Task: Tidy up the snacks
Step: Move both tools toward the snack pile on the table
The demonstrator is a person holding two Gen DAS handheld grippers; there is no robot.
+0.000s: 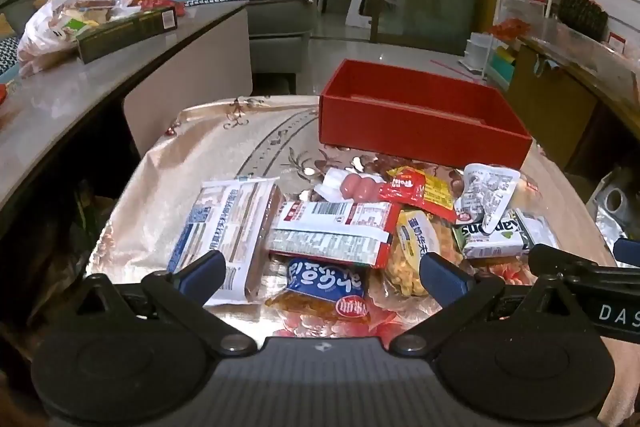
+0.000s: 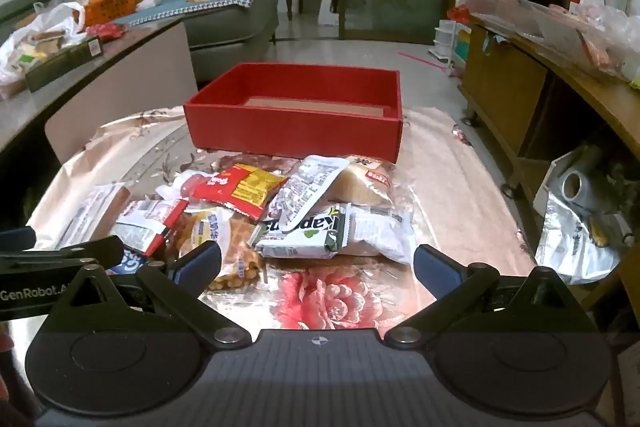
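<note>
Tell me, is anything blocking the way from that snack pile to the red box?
Nothing visible does. The red box sits open-topped just behind the snack pile, with only bare tablecloth around. Both grippers, left and right, hover open.

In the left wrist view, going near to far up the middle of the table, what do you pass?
Left gripper → blue snack packet → red and white barcode packet → pink sausage pack → red box.

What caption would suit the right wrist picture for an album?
Open right claw hovers before a heap of snack packets, with an empty red box waiting behind on the flowered tablecloth.
</note>
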